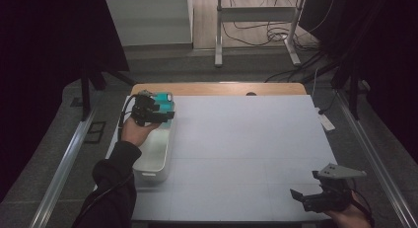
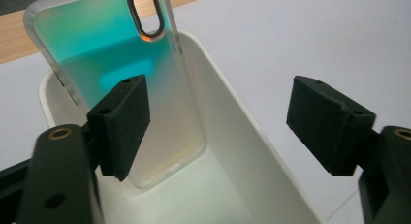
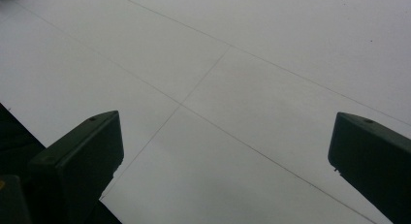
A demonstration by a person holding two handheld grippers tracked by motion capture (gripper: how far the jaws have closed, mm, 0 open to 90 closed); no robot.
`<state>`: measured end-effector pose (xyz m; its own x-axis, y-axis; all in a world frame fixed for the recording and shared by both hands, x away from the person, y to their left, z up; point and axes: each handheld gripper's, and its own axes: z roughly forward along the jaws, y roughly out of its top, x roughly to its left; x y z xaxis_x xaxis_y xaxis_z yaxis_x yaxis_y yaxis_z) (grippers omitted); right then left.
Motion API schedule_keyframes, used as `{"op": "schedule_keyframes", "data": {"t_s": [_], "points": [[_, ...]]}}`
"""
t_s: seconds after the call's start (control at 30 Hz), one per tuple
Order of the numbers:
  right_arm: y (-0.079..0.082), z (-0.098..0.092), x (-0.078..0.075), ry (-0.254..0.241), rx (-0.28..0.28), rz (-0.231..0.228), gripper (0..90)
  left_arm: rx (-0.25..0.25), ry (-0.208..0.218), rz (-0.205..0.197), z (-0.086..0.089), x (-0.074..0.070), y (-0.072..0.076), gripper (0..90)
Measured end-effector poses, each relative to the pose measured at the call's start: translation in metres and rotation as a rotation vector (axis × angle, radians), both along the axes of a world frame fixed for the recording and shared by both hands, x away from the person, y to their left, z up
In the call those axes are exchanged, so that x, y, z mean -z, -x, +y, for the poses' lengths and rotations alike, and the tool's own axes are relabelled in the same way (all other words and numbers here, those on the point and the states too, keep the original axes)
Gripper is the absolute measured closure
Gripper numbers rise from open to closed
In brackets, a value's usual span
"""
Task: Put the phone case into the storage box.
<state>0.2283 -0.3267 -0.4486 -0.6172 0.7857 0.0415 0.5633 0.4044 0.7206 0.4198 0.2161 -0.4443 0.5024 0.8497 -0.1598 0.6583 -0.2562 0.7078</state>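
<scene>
Phone case (image 2: 121,73) leaning upright in white bin (image 2: 252,151), cam hole up, left gripper (image 2: 218,122) spread, w/ nothing pinched

Glossy translucent plastic phone case (image 2: 121,64)

Look at the phone case (image 2: 121,64) in your left gripper view: its top corner, at about 11 o'clock, is cut off by the picture's edge. One black pad (image 2: 121,124) hides part of its lower half. In the high view your left gripper (image 1: 150,109) covers most of the case, and the white bin (image 1: 157,159) is half hidden under your sleeve (image 1: 116,178).
</scene>
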Motion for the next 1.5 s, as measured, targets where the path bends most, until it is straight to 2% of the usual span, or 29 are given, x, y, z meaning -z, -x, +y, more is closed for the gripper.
{"op": "schedule_keyframes", "data": {"t_s": [0.23, 0.5, 0.67, 1.17, 1.5], "points": [[0.000, 0.000, 0.000, 0.001, -0.001, 0.000, 0.0, 0.018, 0.002, -0.002, 0.002, -0.001, 0.007, 21.2], [0.000, 0.001, 0.000, 0.003, -0.002, 0.000, 0.0, 0.011, 0.001, 0.002, 0.000, -0.001, 0.014, 9.5], [0.000, 0.001, 0.000, 0.005, -0.003, 0.002, 0.0, 0.022, -0.003, 0.001, 0.000, -0.002, 0.020, 6.2], [0.000, 0.001, 0.000, 0.006, -0.002, 0.002, 0.0, 0.046, 0.004, -0.009, -0.003, 0.003, 0.036, 1.6], [0.001, 0.000, 0.000, 0.000, 0.007, -0.004, 0.0, 0.071, -0.020, -0.024, -0.008, 0.004, 0.047, 0.7]]}}
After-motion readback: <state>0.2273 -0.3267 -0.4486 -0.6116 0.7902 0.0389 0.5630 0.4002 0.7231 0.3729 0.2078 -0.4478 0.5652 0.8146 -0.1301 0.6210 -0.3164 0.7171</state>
